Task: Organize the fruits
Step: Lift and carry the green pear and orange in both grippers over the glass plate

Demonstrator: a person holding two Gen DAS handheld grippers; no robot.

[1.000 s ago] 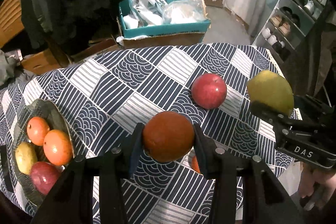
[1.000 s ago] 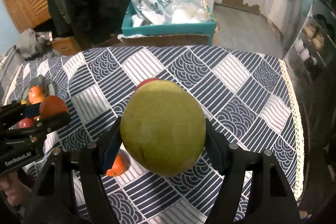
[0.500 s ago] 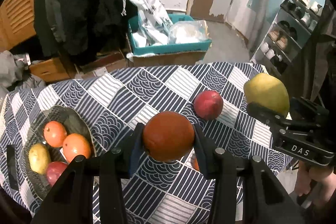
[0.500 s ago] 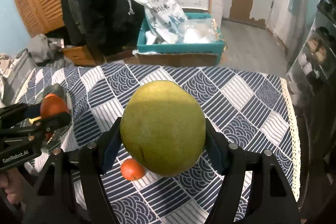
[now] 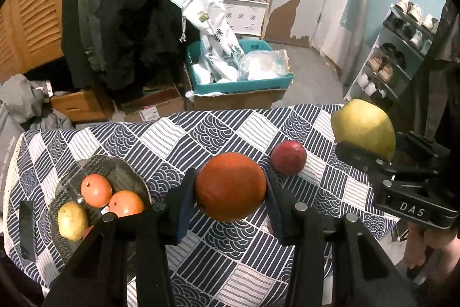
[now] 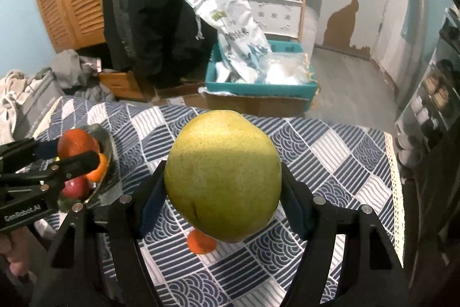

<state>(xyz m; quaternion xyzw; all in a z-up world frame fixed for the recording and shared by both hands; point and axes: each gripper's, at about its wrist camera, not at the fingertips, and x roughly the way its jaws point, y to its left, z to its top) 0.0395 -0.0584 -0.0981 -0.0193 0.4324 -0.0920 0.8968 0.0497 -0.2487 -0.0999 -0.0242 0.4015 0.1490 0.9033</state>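
Observation:
My left gripper is shut on a large orange, held above the patterned tablecloth. A big yellow-green pear sits clamped in my right gripper, also lifted off the table; the same pear shows at the right of the left wrist view. A dark glass bowl at the left holds two oranges, a yellowish fruit and a red one partly hidden. A red apple and a small orange lie loose on the cloth.
Beyond the table's far edge stands a teal box on cardboard, filled with white bags. Dark coats hang behind, grey clothes lie at the left, and a shoe rack stands at the right. A hand grips the right tool.
Both grippers have risen with their fruit and tilted up, so more of the room and the whole bowl show. The table looks smaller and farther below. Neither grip changed.

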